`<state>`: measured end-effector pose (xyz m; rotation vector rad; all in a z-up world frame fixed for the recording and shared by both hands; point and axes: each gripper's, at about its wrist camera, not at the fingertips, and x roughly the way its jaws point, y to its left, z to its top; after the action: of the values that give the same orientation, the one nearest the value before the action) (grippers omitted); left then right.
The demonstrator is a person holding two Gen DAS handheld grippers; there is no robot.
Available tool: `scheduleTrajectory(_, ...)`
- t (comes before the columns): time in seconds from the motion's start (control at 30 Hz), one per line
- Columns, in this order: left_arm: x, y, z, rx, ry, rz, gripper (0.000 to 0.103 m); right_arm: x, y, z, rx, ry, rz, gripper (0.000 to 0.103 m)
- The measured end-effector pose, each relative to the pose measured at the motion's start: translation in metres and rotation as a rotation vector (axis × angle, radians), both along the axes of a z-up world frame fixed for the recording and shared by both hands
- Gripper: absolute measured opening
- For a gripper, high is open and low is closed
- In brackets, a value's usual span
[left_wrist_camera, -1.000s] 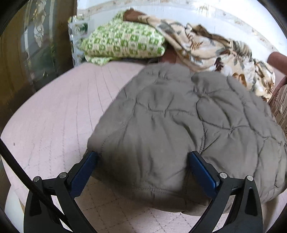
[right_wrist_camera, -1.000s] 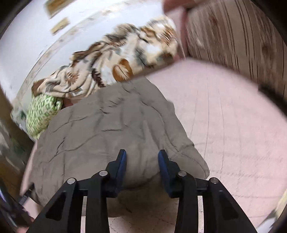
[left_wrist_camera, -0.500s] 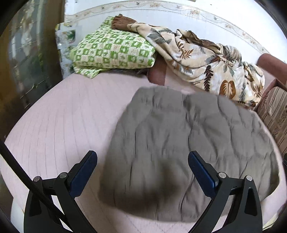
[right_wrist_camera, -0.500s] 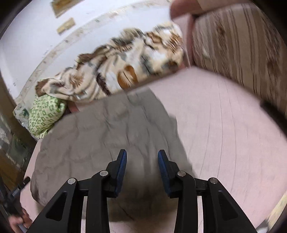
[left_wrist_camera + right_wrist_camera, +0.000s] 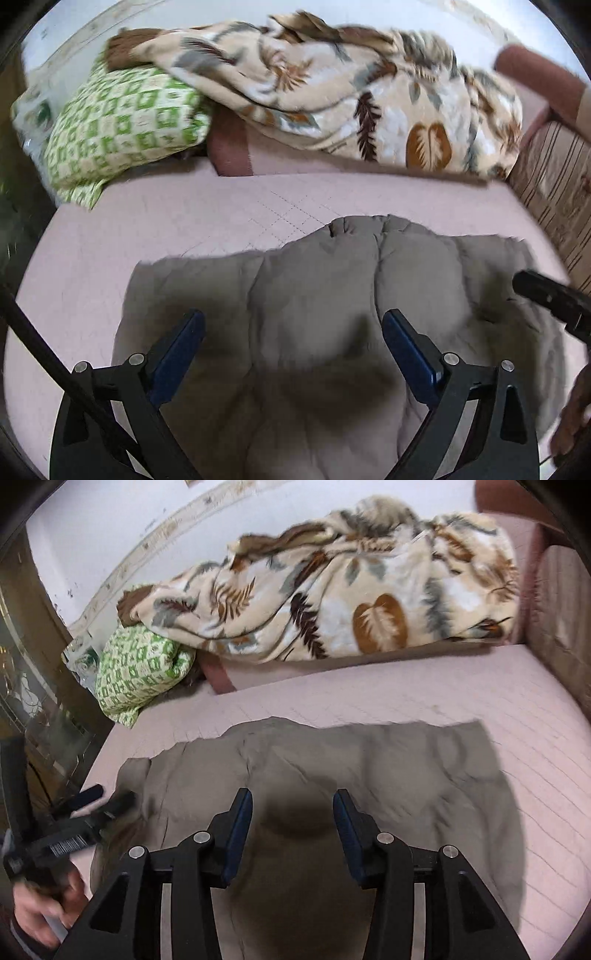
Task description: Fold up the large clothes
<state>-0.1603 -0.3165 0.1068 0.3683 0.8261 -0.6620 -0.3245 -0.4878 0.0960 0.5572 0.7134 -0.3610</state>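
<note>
A grey quilted garment (image 5: 314,280) lies folded into a broad pad on the pink bed (image 5: 110,240). My left gripper (image 5: 291,332) hovers over its near half with the jaws wide and closing slightly, pressing on nothing. In the right wrist view the same garment (image 5: 388,768) spreads under my right gripper (image 5: 293,812), whose jaws are opening with only cloth below them. The right gripper (image 5: 546,295) shows at the left view's right edge. The left gripper (image 5: 96,805) and the hand (image 5: 37,915) holding it show at lower left of the right view.
A leaf-print blanket (image 5: 332,85) is heaped along the far side of the bed beside a green checked pillow (image 5: 122,125). A striped upholstered side (image 5: 554,177) bounds the bed on the right. A dark glass-fronted cabinet (image 5: 29,686) stands to the left.
Both grippers came off the garment's near edge and swung over its middle, rolling as they went. The right jaws widened. The garment lies flatter.
</note>
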Motion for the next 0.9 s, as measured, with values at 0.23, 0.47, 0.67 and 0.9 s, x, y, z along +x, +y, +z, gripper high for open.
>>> scheduleTrajectory(0.23, 0.071, 0.01, -0.038, 0.116, 0.069, 0.152, 0.097, 0.029, -0.066, -0.047, 0.013, 0.191, -0.042, 0.049)
scheduleTrajectory(0.47, 0.102, 0.049, -0.057, 0.118, 0.16, 0.207, 0.098, 0.013, -0.113, -0.072, 0.046, 0.287, -0.133, 0.049)
scheduleTrajectory(0.67, 0.074, 0.083, -0.021, -0.024, 0.14, 0.182, 0.097, -0.012, -0.095, -0.034, -0.003, 0.207, -0.154, 0.051)
scheduleTrajectory(0.9, 0.011, 0.113, 0.01, -0.126, 0.093, 0.11, 0.097, -0.056, -0.016, 0.01, -0.071, 0.104, -0.051, 0.057)
